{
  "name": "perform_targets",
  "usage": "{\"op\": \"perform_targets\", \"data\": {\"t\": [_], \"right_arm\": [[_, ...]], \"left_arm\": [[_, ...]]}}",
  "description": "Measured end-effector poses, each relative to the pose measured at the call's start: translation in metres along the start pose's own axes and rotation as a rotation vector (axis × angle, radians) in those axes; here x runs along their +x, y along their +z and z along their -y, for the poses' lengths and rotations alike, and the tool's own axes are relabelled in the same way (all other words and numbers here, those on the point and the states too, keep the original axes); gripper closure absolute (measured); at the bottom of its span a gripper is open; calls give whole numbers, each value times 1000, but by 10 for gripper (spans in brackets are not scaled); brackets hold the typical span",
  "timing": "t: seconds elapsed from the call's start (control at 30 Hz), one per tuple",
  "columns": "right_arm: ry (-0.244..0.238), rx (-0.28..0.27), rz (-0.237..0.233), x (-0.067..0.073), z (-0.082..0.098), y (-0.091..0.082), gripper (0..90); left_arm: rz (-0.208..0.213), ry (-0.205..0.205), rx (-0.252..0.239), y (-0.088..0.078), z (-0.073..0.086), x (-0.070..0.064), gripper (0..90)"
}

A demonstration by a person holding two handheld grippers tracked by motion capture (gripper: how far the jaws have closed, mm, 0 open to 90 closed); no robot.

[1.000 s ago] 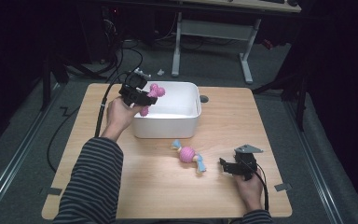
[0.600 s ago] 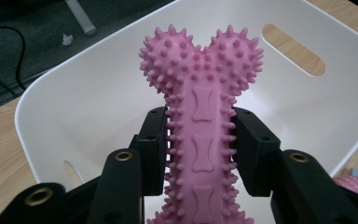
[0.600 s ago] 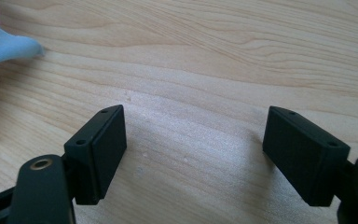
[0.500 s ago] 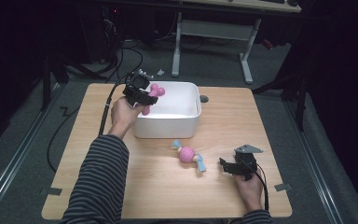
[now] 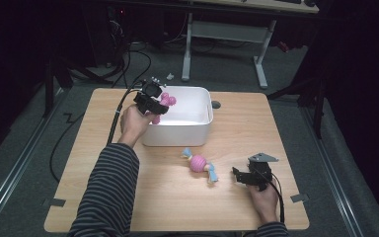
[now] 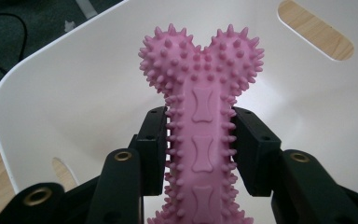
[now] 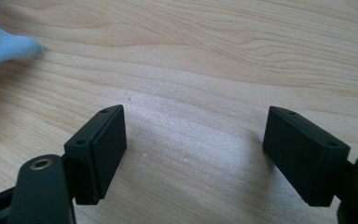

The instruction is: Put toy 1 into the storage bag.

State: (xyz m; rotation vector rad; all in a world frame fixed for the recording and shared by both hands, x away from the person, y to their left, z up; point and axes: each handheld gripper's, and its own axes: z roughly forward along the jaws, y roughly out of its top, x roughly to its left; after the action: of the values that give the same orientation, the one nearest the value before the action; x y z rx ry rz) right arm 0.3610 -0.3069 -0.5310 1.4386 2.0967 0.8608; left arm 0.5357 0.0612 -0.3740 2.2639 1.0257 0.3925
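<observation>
One pink spiky bone toy (image 6: 200,135) sits clamped across its shaft by the left gripper (image 6: 199,140), knobbed end forward, poised over the open white bin (image 5: 197,129) at its near-left corner. A mid-shaft hold like that keeps the toy balanced and lets it fall straight in, so my read is a drop into the bin comes next. In the high view the left gripper (image 5: 150,101) hangs just above the rim, the toy (image 5: 165,102) already inside the bin's outline. Out on the worktop (image 5: 143,197) a second toy, a pink ball with blue ends (image 5: 199,164), lies in front of the bin. Near it the right gripper (image 7: 193,154) rests low with its jaws spread and nothing between them, likely waiting its turn.
</observation>
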Motion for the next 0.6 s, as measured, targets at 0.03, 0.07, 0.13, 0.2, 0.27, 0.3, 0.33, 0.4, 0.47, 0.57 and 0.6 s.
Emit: {"op": "perform_targets", "data": {"t": [0.03, 0.07, 0.13, 0.2, 0.27, 0.3, 0.33, 0.4, 0.47, 0.57, 0.6], "right_arm": [[0, 0, 0, 0, 0, 0, 214], [-1, 0, 0, 0, 0, 0, 214], [0, 0, 0, 0, 0, 0, 214], [-1, 0, 0, 0, 0, 0, 214], [-1, 0, 0, 0, 0, 0, 214], [-1, 0, 0, 0, 0, 0, 214], [-1, 0, 0, 0, 0, 0, 214], [-1, 0, 0, 0, 0, 0, 214], [0, 0, 0, 0, 0, 0, 214], [1, -1, -1, 0, 0, 0, 214], [0, 0, 0, 0, 0, 0, 214]], "left_arm": [[0, 0, 0, 0, 0, 0, 581], [2, 0, 3, 1, 1, 0, 580], [7, -8, 2, 2, 2, 1, 580], [10, -14, 6, 3, 3, 1, 579], [9, -16, 14, 4, 4, 2, 578], [8, -21, 12, 5, 4, 2, 577], [8, -24, 11, 5, 4, 2, 576], [8, -22, 18, 6, 4, 2, 572], [9, -19, 29, 8, 4, 2, 564], [25, -34, 24, 7, 5, 2, 519], [26, -32, 22, 6, 6, 2, 517]]}}
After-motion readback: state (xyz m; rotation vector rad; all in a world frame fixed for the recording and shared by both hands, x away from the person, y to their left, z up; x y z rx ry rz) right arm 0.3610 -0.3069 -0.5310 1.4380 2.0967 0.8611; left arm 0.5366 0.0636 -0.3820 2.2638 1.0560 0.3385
